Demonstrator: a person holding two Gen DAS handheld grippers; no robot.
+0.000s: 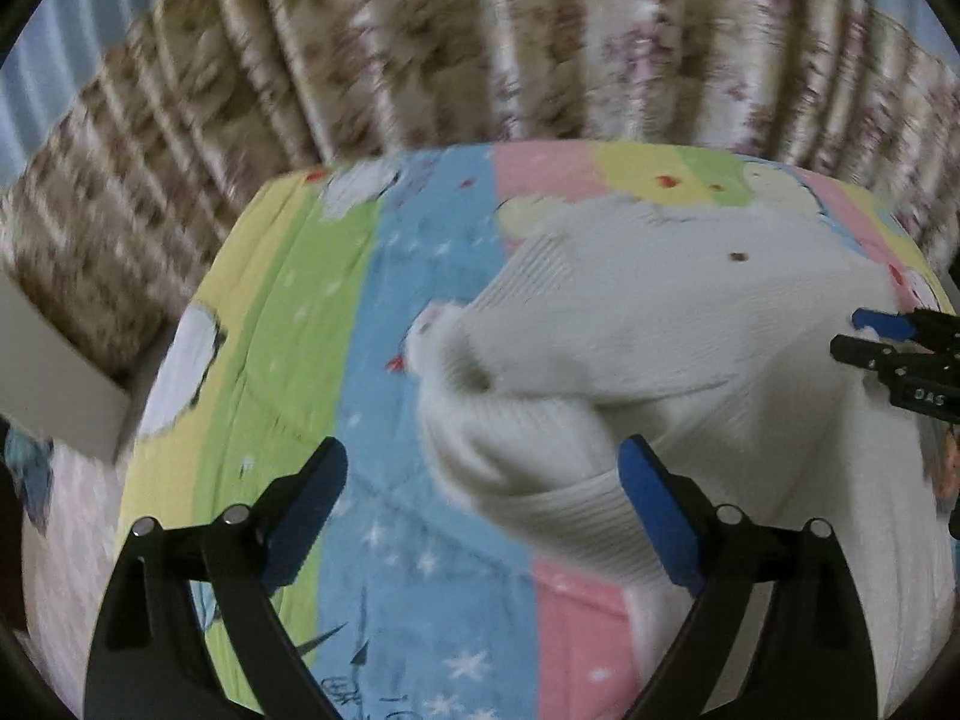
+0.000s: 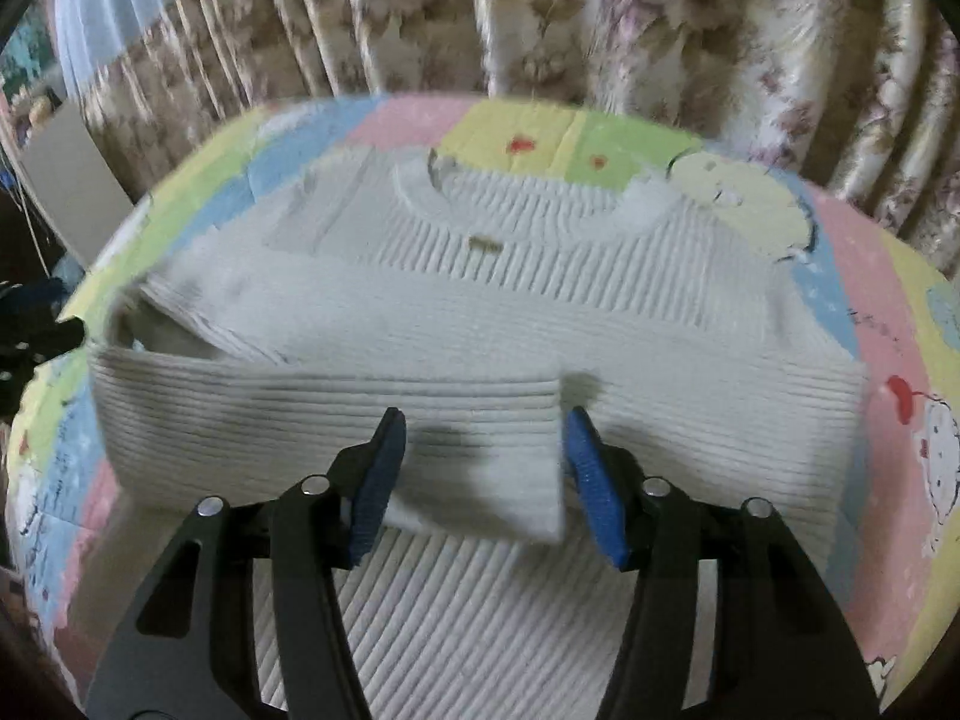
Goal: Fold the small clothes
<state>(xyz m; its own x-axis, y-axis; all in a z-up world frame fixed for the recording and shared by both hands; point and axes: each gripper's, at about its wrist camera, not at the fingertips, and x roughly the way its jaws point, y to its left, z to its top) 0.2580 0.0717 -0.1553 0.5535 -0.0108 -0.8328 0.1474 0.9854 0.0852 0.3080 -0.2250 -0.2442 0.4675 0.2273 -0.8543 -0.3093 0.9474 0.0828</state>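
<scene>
A small white ribbed sweater (image 2: pixel 480 312) lies flat on the colourful quilt, neckline at the far side. One sleeve (image 2: pixel 336 420) is folded across the body, and its cuff end sits between the fingers of my right gripper (image 2: pixel 483 450), which is open just above it. In the left wrist view the sweater (image 1: pixel 660 312) fills the right half, with a bulging fold (image 1: pixel 510 438) at its near left side. My left gripper (image 1: pixel 483 474) is open wide over the sweater's left edge, its right finger (image 1: pixel 648 480) against the cloth. The right gripper (image 1: pixel 882 339) shows at the right edge.
A quilt (image 1: pixel 372 324) with pastel stripes and cartoon prints covers the bed. Patterned curtains (image 2: pixel 600 30) hang close behind its far edge. A pale box or board (image 1: pixel 54 372) stands at the left beside the bed. The left gripper (image 2: pixel 36 330) appears at the left edge of the right wrist view.
</scene>
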